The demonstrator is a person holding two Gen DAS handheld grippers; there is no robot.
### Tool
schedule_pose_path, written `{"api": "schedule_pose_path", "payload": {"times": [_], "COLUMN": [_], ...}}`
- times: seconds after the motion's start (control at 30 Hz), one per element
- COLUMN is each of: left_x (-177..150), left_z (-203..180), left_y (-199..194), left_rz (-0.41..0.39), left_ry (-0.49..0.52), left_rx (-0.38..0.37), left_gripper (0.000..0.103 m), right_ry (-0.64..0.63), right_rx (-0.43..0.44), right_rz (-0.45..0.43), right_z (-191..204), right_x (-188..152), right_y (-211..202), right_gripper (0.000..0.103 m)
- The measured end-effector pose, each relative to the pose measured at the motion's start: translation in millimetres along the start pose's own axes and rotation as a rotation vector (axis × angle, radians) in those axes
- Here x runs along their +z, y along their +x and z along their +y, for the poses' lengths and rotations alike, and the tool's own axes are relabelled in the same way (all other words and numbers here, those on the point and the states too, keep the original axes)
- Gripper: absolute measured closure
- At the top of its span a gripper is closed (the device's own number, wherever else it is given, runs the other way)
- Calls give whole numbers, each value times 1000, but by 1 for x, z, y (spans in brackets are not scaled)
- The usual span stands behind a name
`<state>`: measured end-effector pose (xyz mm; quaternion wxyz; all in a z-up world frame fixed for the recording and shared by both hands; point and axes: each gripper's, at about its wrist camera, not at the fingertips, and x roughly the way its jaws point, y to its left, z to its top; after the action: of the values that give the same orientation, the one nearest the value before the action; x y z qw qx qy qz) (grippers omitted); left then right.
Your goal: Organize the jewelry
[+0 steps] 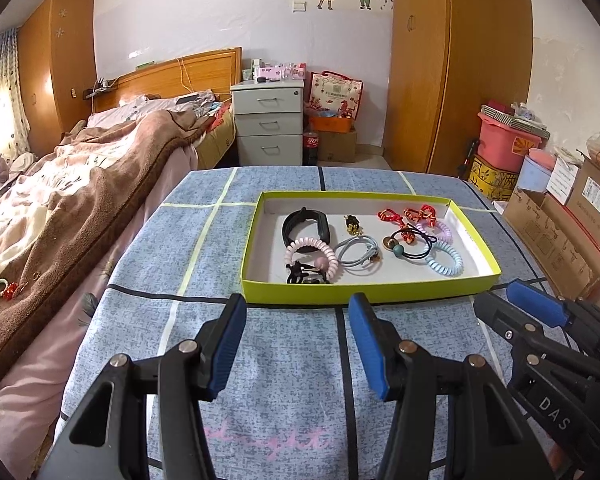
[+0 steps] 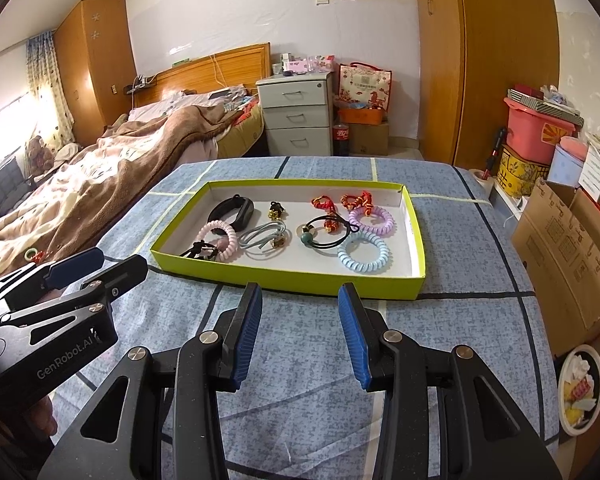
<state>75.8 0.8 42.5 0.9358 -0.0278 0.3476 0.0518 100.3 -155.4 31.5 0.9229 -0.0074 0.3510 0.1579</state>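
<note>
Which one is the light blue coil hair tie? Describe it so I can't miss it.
Find the yellow-green tray on the blue checked cloth. In its near right corner lies the light blue coil hair tie, just in front of a purple coil. It is the only blue spiral ring.

Bare cloth lies open up to the tray's near wall, the only barrier.

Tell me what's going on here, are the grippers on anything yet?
Not yet. A person holds the left gripper and right gripper side by side above the blue checked cloth, both open and empty, short of the yellow-green tray. The tray holds coil hair ties, a black band, red knotted cords and small charms, all untouched.
</note>
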Motion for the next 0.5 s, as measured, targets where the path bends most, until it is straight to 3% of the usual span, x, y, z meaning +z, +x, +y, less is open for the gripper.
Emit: {"api": "schedule_pose_path", "payload": {"times": [0.5], "left_x": [0], "left_z": [2], "left_y": [1], "left_rz": [1], "left_ry": [-8], "left_rx": [-9], "left_gripper": [47], "right_ry": [0], "right_rx": [1], "right_rz": [3], "right_z": [1], "right_x": [-1], "right_y": [-2], "right_gripper": [62]}}
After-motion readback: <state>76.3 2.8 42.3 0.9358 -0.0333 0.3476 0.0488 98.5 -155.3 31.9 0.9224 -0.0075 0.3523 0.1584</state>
